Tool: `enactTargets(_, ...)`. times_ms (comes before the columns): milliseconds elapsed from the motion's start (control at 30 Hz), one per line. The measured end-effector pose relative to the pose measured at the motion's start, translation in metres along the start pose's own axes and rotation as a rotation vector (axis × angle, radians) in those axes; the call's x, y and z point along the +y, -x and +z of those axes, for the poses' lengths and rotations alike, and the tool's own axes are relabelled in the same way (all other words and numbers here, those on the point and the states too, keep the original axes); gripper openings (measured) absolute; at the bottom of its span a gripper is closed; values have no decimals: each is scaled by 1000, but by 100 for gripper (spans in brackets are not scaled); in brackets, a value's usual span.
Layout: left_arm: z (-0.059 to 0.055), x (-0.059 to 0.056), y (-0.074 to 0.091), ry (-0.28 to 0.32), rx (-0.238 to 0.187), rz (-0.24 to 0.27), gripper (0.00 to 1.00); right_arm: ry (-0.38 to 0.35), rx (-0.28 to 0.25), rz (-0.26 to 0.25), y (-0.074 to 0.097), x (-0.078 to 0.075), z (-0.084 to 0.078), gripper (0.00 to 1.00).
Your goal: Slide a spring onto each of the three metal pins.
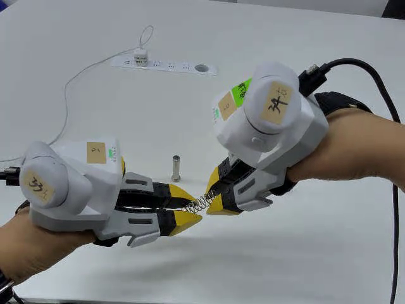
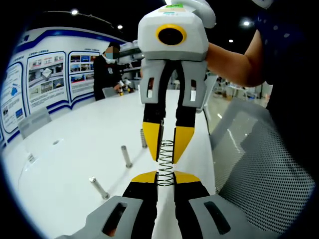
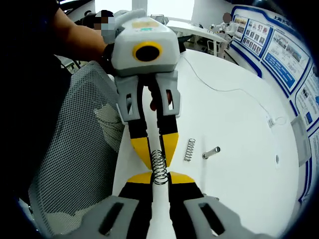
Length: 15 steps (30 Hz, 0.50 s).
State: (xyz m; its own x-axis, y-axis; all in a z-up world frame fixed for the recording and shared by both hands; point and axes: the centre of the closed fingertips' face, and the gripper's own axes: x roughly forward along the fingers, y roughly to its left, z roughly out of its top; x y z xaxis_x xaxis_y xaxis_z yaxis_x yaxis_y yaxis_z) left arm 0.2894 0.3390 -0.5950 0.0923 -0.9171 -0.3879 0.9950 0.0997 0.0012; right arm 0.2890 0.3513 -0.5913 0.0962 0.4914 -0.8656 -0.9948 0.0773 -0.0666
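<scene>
Across the lower centre of the head view, above the white table, the left gripper and right gripper faced tip to tip below an upright pin — each pinched nearly shut on one end of one spring. Likely fault: uneven release or squeezing could buckle the coil and flick it away.

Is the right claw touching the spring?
Touching. In the left gripper view the spring has its far end pinched in the right claw, and its near end is gripped in the left claw.
</scene>
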Motion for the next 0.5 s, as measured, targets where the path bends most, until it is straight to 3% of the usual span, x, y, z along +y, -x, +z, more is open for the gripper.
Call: enactTargets(500, -1, -2, -1, 3, -2, -8, 12, 25, -35, 10, 0, 6, 22, 12)
